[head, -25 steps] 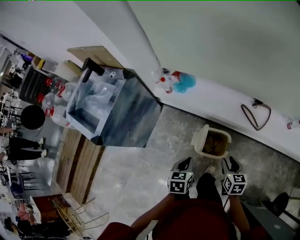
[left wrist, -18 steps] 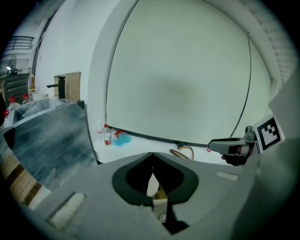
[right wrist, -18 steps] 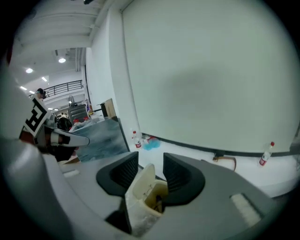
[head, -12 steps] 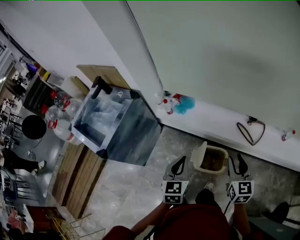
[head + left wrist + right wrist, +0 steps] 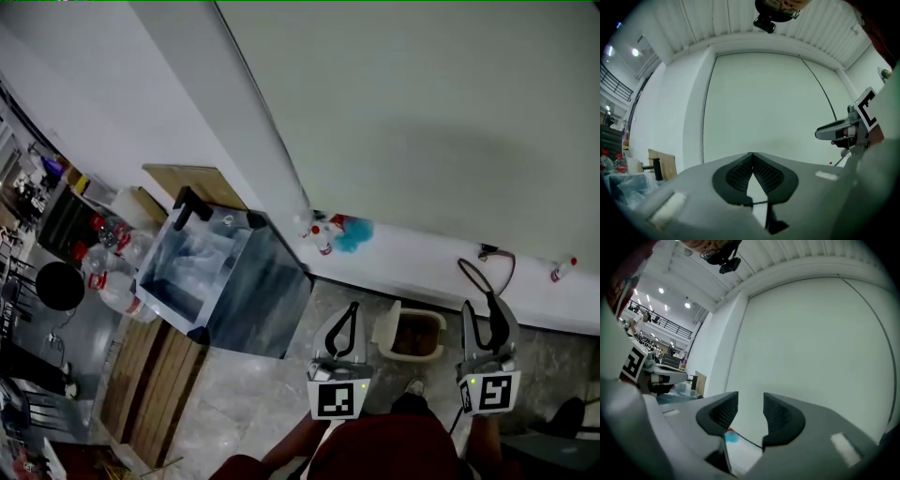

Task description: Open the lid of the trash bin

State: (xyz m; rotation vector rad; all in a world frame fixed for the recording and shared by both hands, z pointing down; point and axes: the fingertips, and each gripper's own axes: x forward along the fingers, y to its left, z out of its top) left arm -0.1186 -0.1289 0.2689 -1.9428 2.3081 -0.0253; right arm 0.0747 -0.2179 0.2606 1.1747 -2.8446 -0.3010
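**Bin**: on floor, below and between both sets of fingers.
**Lid**: looks already tipped up, on side nearer left fingers (small in view, so a judgement).
**Left gripper**: fingers clenched, empty.
**Right gripper**: fingers released, empty.
**Aim:** both point at wall; bin outside both gripper views.
**Risk:** blind reach down topples bin or slaps lid shut. Clenched left fingers cannot pinch lid edge.

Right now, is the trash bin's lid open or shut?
Open: the lid stands up beside the trash bin, whose brown inside shows.
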